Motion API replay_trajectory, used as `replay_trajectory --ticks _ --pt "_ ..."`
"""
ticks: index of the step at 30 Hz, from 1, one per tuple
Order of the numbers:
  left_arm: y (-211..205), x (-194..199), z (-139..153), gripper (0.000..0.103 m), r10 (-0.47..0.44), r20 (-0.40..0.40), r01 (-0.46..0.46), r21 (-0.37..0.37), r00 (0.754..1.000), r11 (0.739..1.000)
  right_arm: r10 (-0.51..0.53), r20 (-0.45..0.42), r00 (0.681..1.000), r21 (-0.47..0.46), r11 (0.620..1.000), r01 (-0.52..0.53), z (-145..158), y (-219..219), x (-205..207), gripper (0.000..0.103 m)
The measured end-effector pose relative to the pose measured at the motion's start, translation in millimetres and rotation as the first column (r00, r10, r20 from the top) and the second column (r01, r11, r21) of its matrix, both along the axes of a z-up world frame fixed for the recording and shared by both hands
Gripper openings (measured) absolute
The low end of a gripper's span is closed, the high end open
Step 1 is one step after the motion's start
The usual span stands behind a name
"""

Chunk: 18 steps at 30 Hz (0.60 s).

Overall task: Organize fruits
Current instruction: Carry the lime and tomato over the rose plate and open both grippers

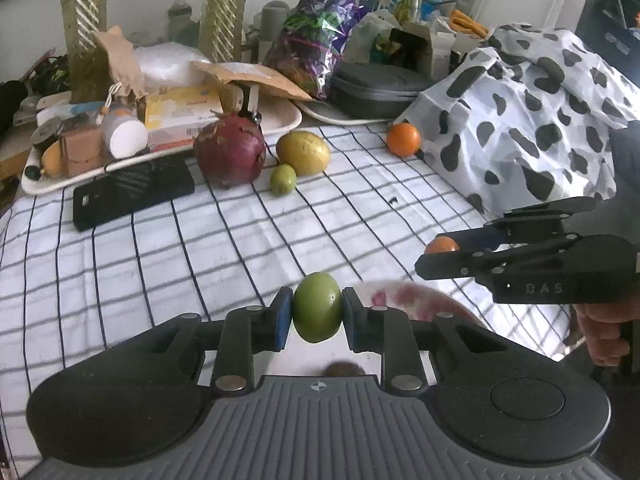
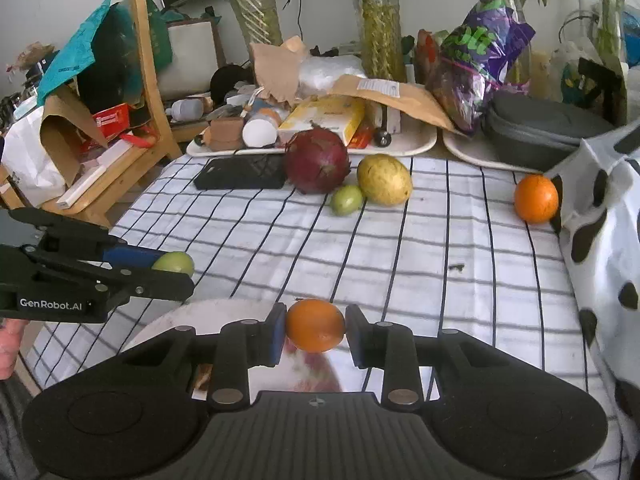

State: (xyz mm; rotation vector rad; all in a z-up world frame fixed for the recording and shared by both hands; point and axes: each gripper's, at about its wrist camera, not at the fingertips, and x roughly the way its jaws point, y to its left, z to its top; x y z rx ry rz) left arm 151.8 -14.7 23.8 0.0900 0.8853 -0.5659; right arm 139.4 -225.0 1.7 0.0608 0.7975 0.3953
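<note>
Above the near edge of the checked-cloth surface point(image 1: 240, 240), my left jaws point(image 1: 316, 312) pinched a small smooth green fruit point(image 1: 317, 307), my right jaws point(image 2: 315, 326) a round orange fruit point(image 2: 315, 325); both looked light, firm, slippery, best gripped across their widest part.

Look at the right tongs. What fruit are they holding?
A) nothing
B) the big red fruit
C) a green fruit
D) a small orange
D: the right tongs pinch a small orange between their blue pads, while the left tongs hold the green fruit.
</note>
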Motion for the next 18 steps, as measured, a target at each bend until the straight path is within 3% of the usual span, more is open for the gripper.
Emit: replay_trajectory --ticks 16,18 --pt "9 -41 -19 0.026 0.069 -0.109 -0.062 0.068 0.992 0.996 -0.035 -0.168 0.985 0.021 0.999 0.039 -17 0 -44 0.036" --pt "9 -44 -19 0.026 0.077 -0.105 -0.069 0.075 0.991 0.995 -0.058 -0.17 0.984 0.031 0.997 0.064 -16 -3 -46 0.065"
